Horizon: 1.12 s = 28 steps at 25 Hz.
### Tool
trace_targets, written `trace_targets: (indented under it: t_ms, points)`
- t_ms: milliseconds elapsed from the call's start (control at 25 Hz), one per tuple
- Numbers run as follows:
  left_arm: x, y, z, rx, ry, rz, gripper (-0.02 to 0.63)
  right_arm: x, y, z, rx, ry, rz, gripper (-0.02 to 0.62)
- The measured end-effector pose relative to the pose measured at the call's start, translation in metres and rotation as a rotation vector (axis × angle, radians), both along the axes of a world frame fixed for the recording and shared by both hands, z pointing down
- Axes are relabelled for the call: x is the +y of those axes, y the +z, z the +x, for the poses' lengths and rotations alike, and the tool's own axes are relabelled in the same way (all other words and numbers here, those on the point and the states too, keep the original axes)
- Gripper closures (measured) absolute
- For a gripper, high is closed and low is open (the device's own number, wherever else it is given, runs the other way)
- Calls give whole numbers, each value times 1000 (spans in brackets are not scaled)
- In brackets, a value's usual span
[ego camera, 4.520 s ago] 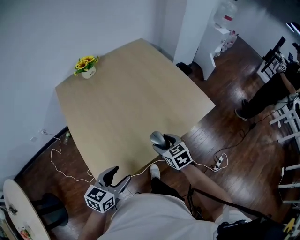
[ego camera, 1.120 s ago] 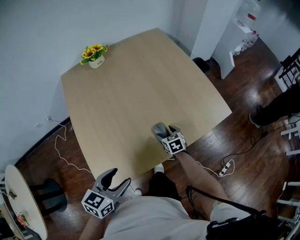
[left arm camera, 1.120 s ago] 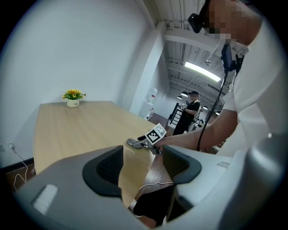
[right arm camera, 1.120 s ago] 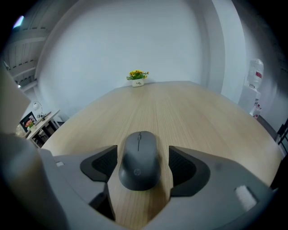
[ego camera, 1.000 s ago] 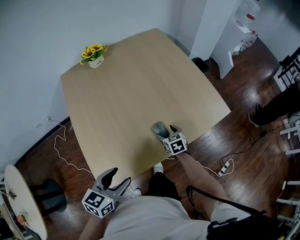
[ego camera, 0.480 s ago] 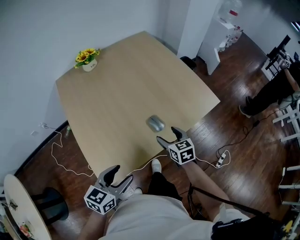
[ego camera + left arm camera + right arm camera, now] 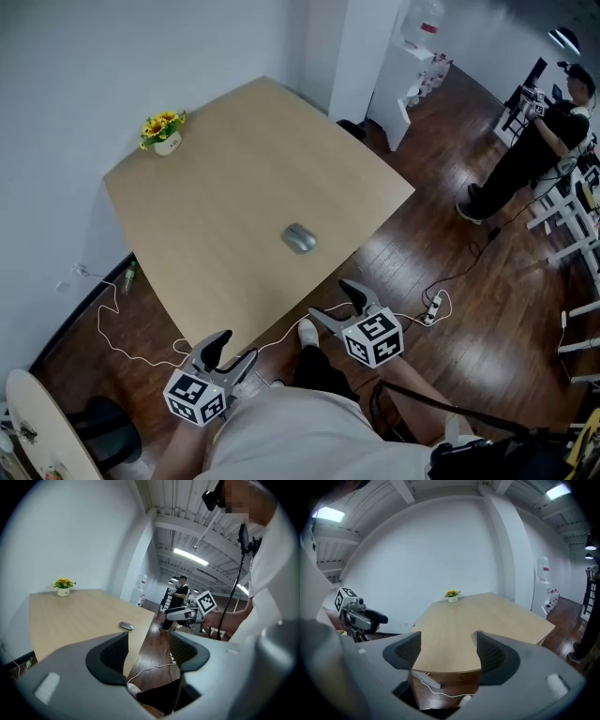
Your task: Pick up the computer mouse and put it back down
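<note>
Head view: camera high above table [image 7: 234,159], steep downward look, far enough for whole tabletop in frame.
Left gripper view: low, off table's near edge, faces across near corner toward open room; catches right gripper [image 7: 176,614] mid-frame.
Right gripper view: low, seemingly just off same edge, faces along tabletop toward wall; catches left gripper [image 7: 377,617] at left.
Shared by all three: flower pot [image 7: 166,131].
Shared by head and left gripper views: computer mouse [image 7: 126,626].

Mouse [image 7: 299,238] on table [image 7: 206,178] — right gripper [image 7: 327,300] well apart.
</note>
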<state>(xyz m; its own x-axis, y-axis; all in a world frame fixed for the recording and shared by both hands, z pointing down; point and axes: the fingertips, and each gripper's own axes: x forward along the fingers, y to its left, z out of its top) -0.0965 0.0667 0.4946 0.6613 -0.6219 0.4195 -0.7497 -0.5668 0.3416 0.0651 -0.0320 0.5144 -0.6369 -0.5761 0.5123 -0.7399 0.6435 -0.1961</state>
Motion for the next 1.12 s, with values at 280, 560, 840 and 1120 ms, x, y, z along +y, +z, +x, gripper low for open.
trace_targets:
  t_ms: [280, 560, 840, 1120]
  points:
    - [24, -4, -6, -2, 24, 21, 356, 46, -31, 6, 8, 14, 37, 218]
    - [41, -6, -4, 2, 57, 41, 356, 78, -34, 7, 21, 30, 39, 218]
    - [52, -10, -1, 5, 65, 49, 356, 93, -36, 12, 29, 43, 40, 218]
    - [55, -16, 6, 2, 82, 65, 356, 102, -40, 20, 35, 53, 40, 218]
